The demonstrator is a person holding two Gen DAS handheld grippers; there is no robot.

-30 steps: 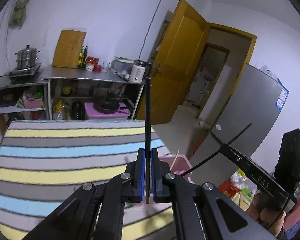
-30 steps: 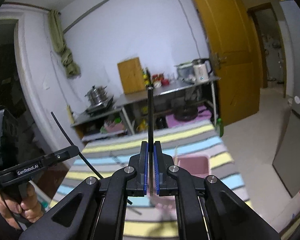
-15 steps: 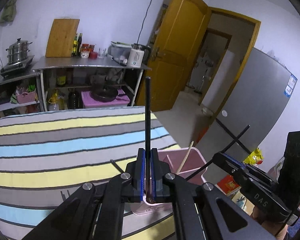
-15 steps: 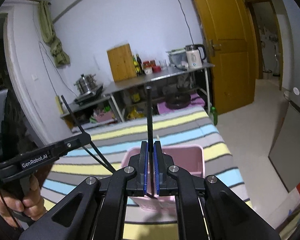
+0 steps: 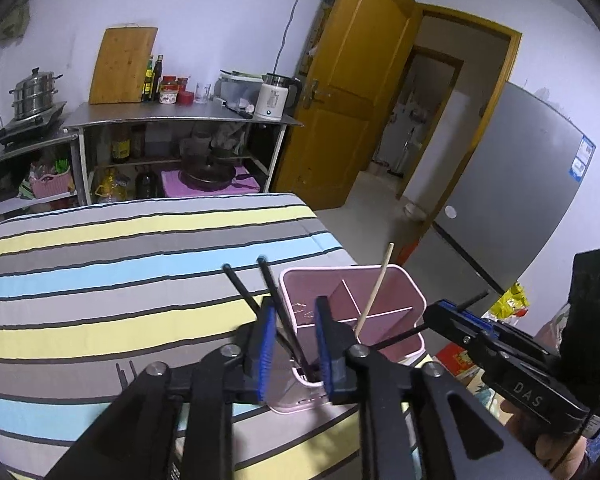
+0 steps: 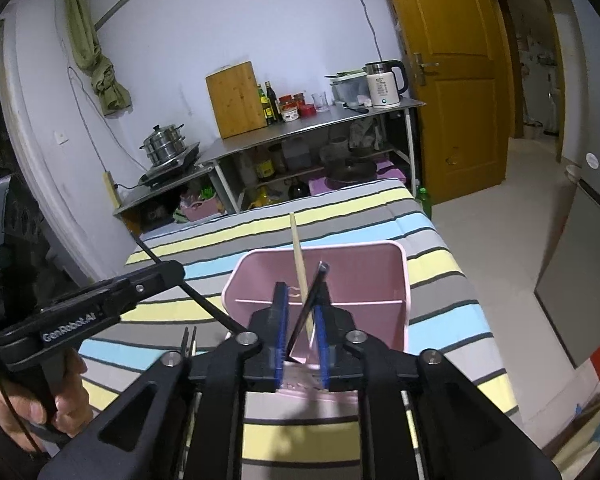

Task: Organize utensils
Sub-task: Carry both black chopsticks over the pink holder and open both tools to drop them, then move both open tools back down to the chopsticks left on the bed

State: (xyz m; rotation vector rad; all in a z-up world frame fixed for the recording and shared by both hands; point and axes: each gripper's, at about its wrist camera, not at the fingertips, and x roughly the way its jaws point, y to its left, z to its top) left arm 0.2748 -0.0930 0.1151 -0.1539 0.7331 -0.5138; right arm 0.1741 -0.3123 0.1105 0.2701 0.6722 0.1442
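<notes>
A pink divided utensil holder point(image 5: 410, 292) point(image 6: 396, 264) stands on the striped table near its right edge. A wooden chopstick point(image 5: 374, 294) point(image 6: 298, 258) leans in it. My left gripper point(image 5: 296, 330) is open over the holder's near corner; two black chopsticks point(image 5: 272, 288) lean between its fingers, lower ends in the holder. My right gripper point(image 6: 302, 320) is open above the holder; a black chopstick point(image 6: 312, 296) leans loose between its fingers into the holder. More black chopsticks point(image 6: 190, 340) lie on the table to the left.
The striped tablecloth point(image 5: 120, 264) covers the table. Behind stand a steel shelf point(image 5: 180, 114) with a kettle, jars and cutting board, and a steamer pot point(image 5: 34, 92). A yellow door point(image 5: 348, 92) and a grey refrigerator point(image 5: 512, 184) are to the right.
Both grippers dropped toward the pink holder and opened. The black chopsticks they held upright now lean loose in the holder.
</notes>
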